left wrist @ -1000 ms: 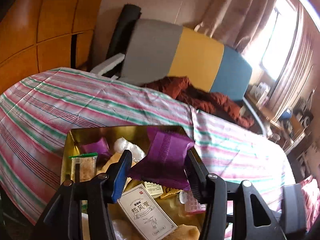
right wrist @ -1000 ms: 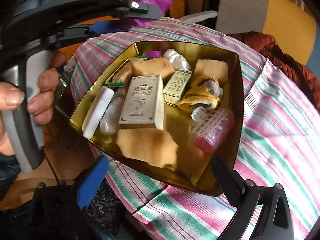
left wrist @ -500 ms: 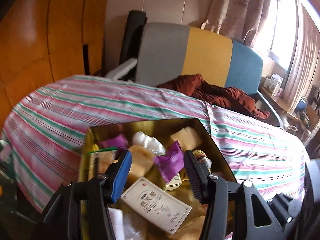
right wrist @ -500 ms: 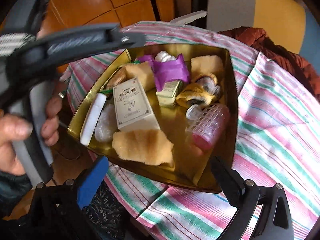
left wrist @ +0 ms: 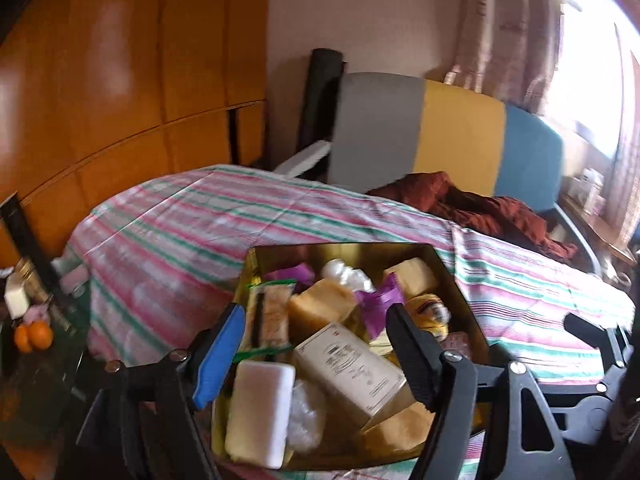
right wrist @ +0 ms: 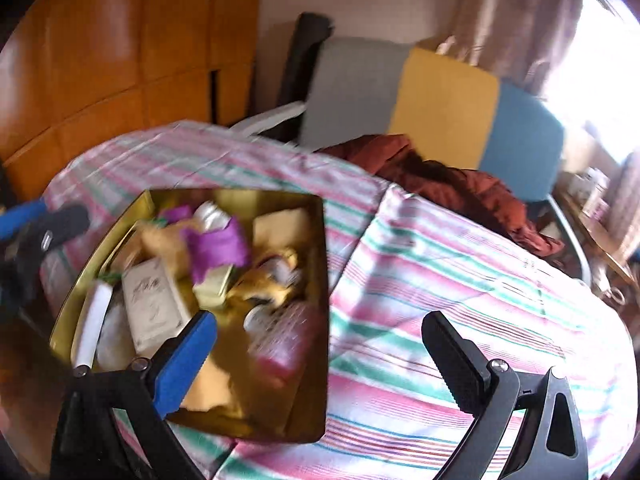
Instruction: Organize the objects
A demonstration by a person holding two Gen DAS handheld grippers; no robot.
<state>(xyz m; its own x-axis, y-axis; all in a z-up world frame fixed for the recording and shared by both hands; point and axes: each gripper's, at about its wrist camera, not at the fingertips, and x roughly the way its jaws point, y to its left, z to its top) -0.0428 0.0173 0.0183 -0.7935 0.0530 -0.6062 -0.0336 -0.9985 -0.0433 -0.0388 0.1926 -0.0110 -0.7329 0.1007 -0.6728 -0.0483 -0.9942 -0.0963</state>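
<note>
Since a second ago the purple packet (left wrist: pixel 378 300) went from the left gripper (left wrist: pixel 316 354) into the gold tin (left wrist: pixel 460 296), jaws opening, nothing between them | right-wrist view: right gripper (right wrist: pixel 320 354) spread wide, empty, over striped cloth (right wrist: pixel 460 280) beside the tin | packet looks light, crinkly, slippery, so pinch a flat edge

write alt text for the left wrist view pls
A gold tin crammed with small items, a purple packet and a white carton among them, sits on a striped tablecloth. The left gripper hangs above it, jaws opening, nothing between them.
</note>
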